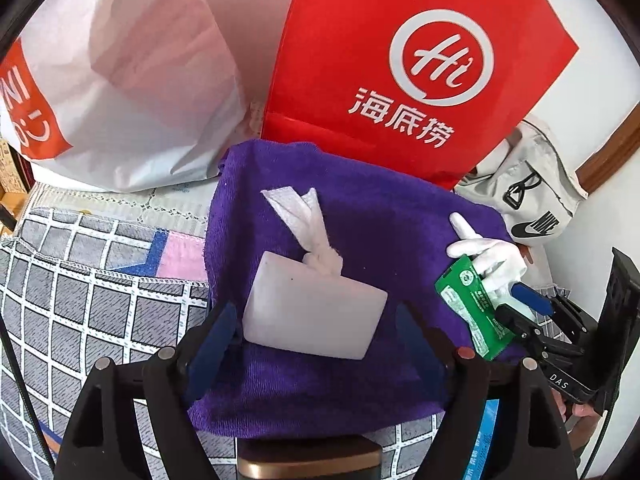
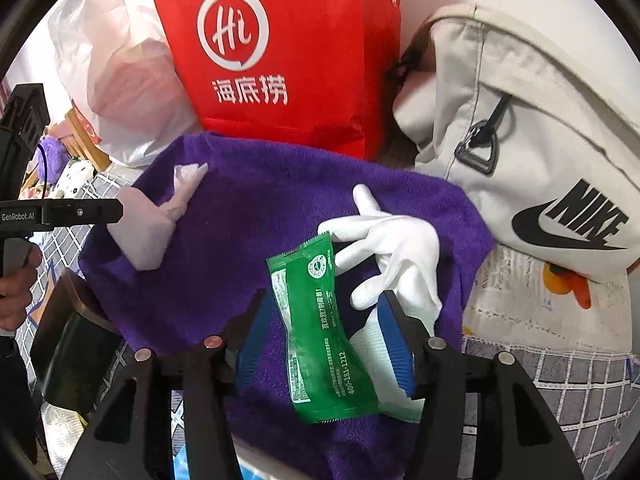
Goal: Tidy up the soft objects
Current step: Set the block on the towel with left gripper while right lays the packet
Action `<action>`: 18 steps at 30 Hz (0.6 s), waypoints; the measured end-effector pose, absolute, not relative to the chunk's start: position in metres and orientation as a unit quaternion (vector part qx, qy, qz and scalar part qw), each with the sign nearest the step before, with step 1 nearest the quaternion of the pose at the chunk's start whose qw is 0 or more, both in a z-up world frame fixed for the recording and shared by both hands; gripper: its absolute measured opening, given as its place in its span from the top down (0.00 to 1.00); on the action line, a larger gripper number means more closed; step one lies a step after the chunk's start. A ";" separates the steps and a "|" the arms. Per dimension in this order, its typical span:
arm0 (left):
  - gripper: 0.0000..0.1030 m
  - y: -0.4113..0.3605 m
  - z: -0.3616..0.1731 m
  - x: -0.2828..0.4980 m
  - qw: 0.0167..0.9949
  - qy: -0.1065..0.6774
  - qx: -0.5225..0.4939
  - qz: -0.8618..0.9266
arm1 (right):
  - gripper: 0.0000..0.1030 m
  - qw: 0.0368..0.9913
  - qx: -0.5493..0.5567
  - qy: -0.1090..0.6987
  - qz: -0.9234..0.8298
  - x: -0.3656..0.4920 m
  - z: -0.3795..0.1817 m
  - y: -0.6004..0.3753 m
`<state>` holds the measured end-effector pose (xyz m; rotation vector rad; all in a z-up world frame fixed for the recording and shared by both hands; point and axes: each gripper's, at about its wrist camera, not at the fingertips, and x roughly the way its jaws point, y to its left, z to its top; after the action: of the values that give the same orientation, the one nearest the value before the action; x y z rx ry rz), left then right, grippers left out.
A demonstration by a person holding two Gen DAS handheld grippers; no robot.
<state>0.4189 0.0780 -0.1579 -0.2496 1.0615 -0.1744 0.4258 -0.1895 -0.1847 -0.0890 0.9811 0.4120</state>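
Both pieces you are working with are light and limp, so expect them to sag and fold the moment they leave the purple towel (image 1: 320, 208). The white knotted pouch (image 1: 316, 312) looks like a thin, flat, squashy pad with a twisted tail tied at one corner; take it across its flat body or pinch it right at the knot, where the material is bunched and least likely to slip. It lies on the towel between the blue pads of your left gripper (image 1: 316, 340), whose jaws stand wide on either side of it without pressing on it.

The green packet (image 2: 316, 328) is crinkly film, slick and easily creased, with white print down its face and serrated ends. It lies partly over the cuff of a white glove (image 2: 392, 248), soft cotton with its fingers splayed on the towel. Your right gripper (image 2: 328, 344) has its jaws partly apart around both, one pad just beside the glove; nothing looks clamped. Grip the packet across its middle, not by a sealed end, or it may slide out.

Behind the towel stand a red paper bag (image 2: 280, 60), a white plastic bag (image 1: 132, 92) and a pale canvas bag (image 2: 520, 140)
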 end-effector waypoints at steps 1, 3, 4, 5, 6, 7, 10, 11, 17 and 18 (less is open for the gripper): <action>0.21 0.078 -0.156 0.417 0.852 0.503 -0.117 -0.082 | 0.47 0.862 -0.041 0.466 0.195 0.423 -0.181 -0.190; 0.21 0.079 -0.150 0.411 0.855 0.499 -0.116 -0.081 | 0.47 0.865 -0.037 0.461 0.193 0.416 -0.174 -0.191; 0.21 0.080 -0.148 0.408 0.856 0.498 -0.116 -0.081 | 0.47 0.867 -0.038 0.458 0.193 0.410 -0.170 -0.191; 0.21 0.081 -0.144 0.403 0.857 0.495 -0.119 -0.082 | 0.47 0.869 -0.038 0.454 0.192 0.404 -0.165 -0.191; 0.21 0.080 -0.142 0.400 0.858 0.493 -0.121 -0.083 | 0.47 0.872 -0.039 0.450 0.191 0.397 -0.160 -0.190; 0.21 0.081 -0.139 0.395 0.858 0.492 -0.122 -0.085 | 0.47 0.874 -0.039 0.445 0.190 0.388 -0.154 -0.190; 0.21 0.082 -0.133 0.379 0.862 0.484 -0.121 -0.092 | 0.47 0.880 -0.032 0.433 0.191 0.360 -0.142 -0.186; 0.21 0.082 -0.131 0.374 0.863 0.483 -0.120 -0.093 | 0.47 0.882 -0.030 0.430 0.191 0.351 -0.139 -0.185; 0.21 0.085 -0.123 0.340 0.861 0.489 -0.097 -0.105 | 0.47 0.881 -0.009 0.434 0.191 0.298 -0.136 -0.170; 0.21 0.085 -0.122 0.335 0.861 0.489 -0.095 -0.107 | 0.47 0.879 -0.005 0.436 0.191 0.287 -0.137 -0.167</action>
<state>0.3352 0.0852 -0.1223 -0.1991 1.0252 -0.2252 0.2874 -0.1675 -0.1366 -0.0098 0.9095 0.3971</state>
